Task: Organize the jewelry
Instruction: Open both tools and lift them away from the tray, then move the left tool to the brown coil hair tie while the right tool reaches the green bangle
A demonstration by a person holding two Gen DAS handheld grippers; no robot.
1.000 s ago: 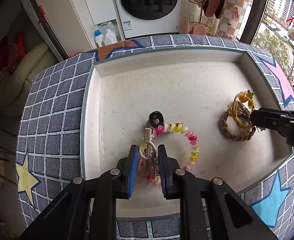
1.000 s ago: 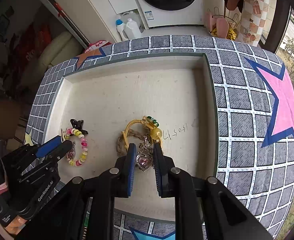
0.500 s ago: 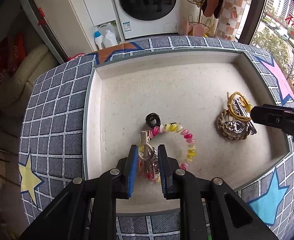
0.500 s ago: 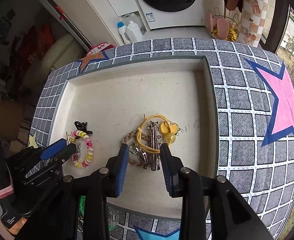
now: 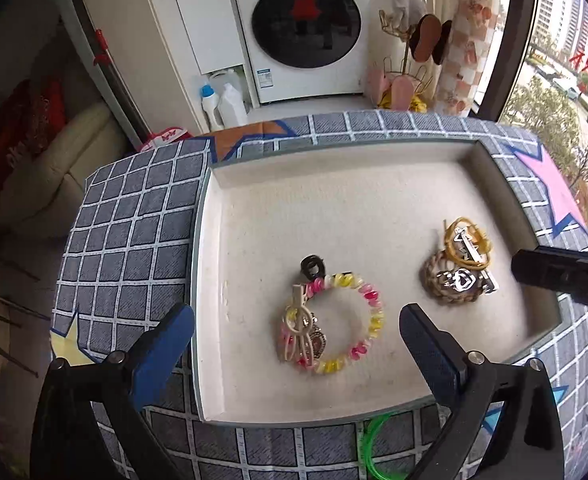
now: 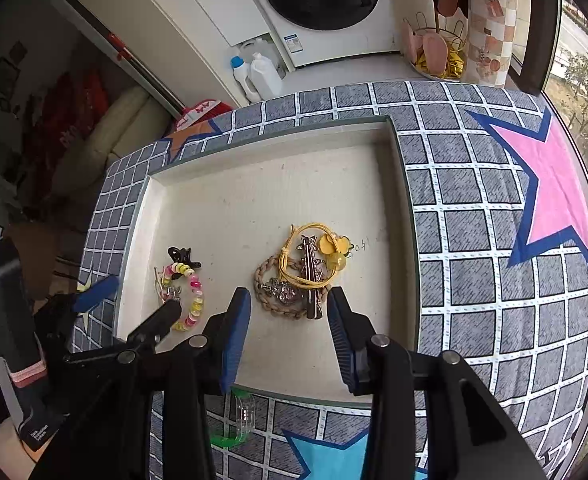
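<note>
A shallow white tray (image 5: 333,196) (image 6: 254,168) holds two piles of jewelry. On the left lie a pink and yellow bead bracelet (image 5: 367,320) (image 6: 196,300), a black claw clip (image 5: 313,266) (image 6: 182,257) and a beige clip with a small pendant (image 5: 299,334). On the right lie a braided brown band (image 5: 441,298) (image 6: 268,304), a yellow cord tie (image 5: 457,240) (image 6: 290,252), a dark star hairpin (image 6: 311,276) and a silver heart charm (image 5: 459,280) (image 6: 282,292). My left gripper (image 5: 294,356) is open above the bracelet pile. My right gripper (image 6: 288,328) is open just short of the braided pile.
The tray sits on a grey checked cloth with a pink star (image 6: 545,184) at the right. A green-rimmed clear object (image 6: 238,416) lies at the tray's front edge. A washing machine (image 5: 305,28), detergent bottles (image 5: 222,104) and a slipper rack (image 5: 409,84) stand beyond the table.
Both grippers opened and drew back and up. The left let go of the beige clip and pendant on the bracelet. The right let go of the heart charm on the braided band.
</note>
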